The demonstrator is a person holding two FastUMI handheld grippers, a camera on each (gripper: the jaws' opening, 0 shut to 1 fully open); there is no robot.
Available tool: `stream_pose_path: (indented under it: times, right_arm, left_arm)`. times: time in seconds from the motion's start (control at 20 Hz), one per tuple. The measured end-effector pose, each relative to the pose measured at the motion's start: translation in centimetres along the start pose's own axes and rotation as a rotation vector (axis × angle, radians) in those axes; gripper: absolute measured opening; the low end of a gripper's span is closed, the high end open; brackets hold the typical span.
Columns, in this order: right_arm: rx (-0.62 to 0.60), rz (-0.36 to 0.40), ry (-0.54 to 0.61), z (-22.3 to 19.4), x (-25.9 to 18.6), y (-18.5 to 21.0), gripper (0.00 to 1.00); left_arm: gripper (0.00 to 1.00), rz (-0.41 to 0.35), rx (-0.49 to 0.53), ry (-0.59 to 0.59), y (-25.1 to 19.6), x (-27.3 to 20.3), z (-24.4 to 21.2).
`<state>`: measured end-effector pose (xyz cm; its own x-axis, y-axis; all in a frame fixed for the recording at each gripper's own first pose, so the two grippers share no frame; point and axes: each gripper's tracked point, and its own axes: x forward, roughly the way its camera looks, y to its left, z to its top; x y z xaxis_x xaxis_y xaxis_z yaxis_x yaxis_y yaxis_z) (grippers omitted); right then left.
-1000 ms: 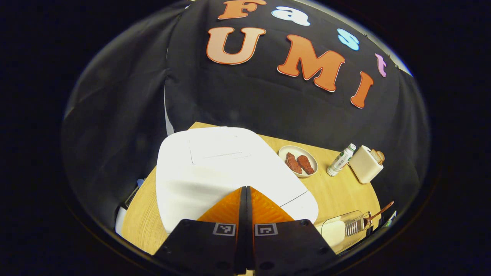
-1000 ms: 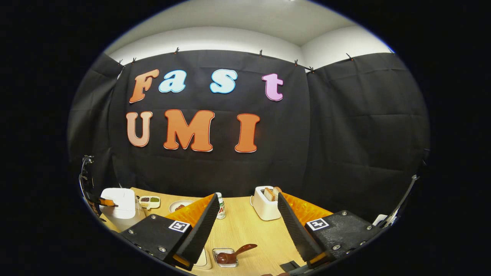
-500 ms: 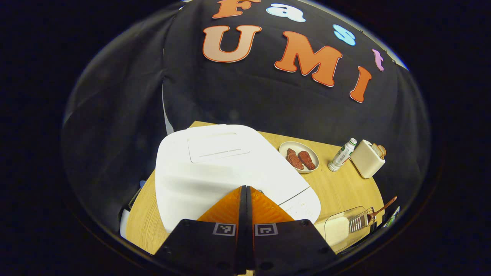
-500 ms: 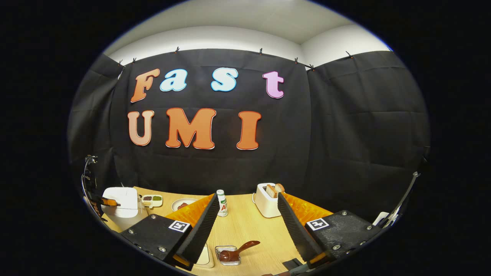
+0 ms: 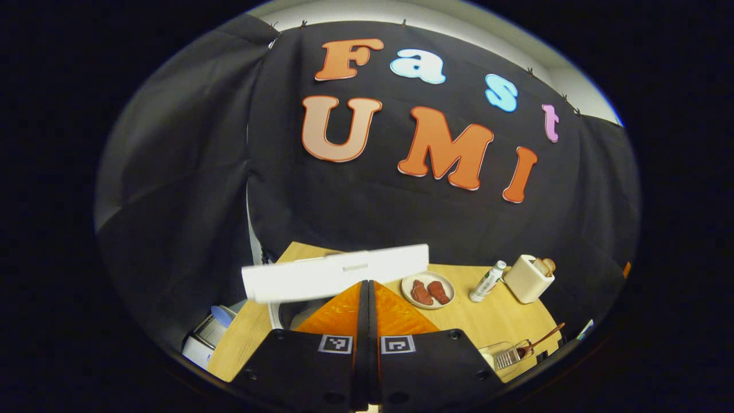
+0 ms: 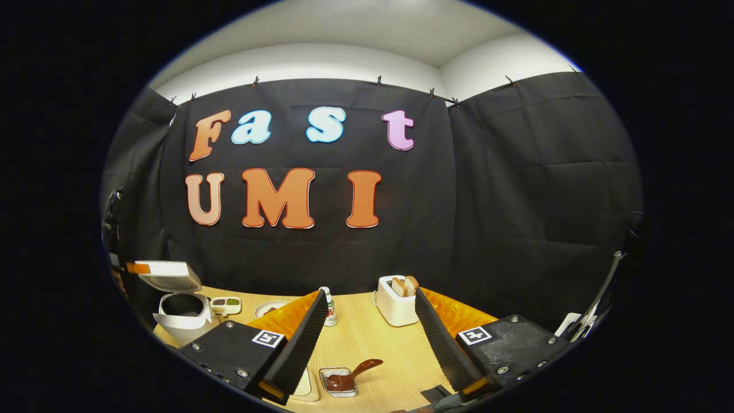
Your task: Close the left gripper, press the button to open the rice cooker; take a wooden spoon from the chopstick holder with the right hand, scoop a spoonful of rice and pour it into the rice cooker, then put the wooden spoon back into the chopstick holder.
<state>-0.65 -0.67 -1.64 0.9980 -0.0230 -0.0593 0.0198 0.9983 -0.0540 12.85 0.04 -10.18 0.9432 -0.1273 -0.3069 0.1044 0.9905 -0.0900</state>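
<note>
White rice cooker (image 5: 335, 274) beyond left gripper (image 5: 367, 284)

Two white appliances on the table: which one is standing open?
The rice cooker at the table's left end: its lid is raised. The toaster just holds bread slices.

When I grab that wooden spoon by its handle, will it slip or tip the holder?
The wooden spoon looks stiff and light, so a firm pinch should hold. Its handle leans out at a slant, so it may pivot between the fingers. The small holder looks light and could slide or tip if the spoon drags.
</note>
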Motion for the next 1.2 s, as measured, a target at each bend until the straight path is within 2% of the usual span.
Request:
stream_pose_path:
  times: [0.3, 0.45, 0.7, 0.8, 0.9, 1.0, 1.1, 1.15, 1.2]
  right_arm:
    - [0.013, 0.017, -0.016, 0.0, -0.1, 0.4, 0.95]
    - [0.013, 0.021, -0.018, -0.8, 0.2, 0.5, 0.95]
    - [0.039, 0.009, -0.023, -2.7, 1.7, -0.2, 0.95]
    - [0.067, 0.004, -0.004, -4.6, 2.5, -0.6, 0.95]
    - [0.109, 0.013, 0.019, -6.6, 3.7, -0.7, 0.95]
    - [0.134, 0.014, 0.033, -8.8, 5.1, -1.0, 0.95]
    - [0.168, 0.008, 0.053, -11.2, 6.5, -1.4, 0.95]
    - [0.194, 0.008, 0.070, -12.5, 7.1, -1.3, 0.95]
    - [0.223, 0.012, 0.088, -13.8, 7.7, -1.3, 0.95]
  left_arm:
    - [0.05, 0.049, 0.099, -0.141, 0.3, -5.1, 4.8]
    - [0.05, 0.089, 0.099, -0.186, 1.1, -6.8, 6.2]
    - [0.05, 0.110, 0.110, -0.209, 1.8, -8.4, 6.6]
    - [0.13, 0.122, 0.104, -0.224, 2.1, -9.2, 7.2]
    - [0.13, 0.111, 0.089, -0.243, 1.7, -10.1, 7.6]
    - [0.43, 0.114, 0.083, -0.259, 2.0, -10.9, 8.1]
    - [0.44, 0.149, 0.081, -0.288, 2.8, -12.1, 8.7]
    - [0.37, 0.142, 0.082, -0.294, 2.4, -12.7, 9.1]
    - [0.53, 0.144, 0.088, -0.286, 2.6, -12.7, 8.8]
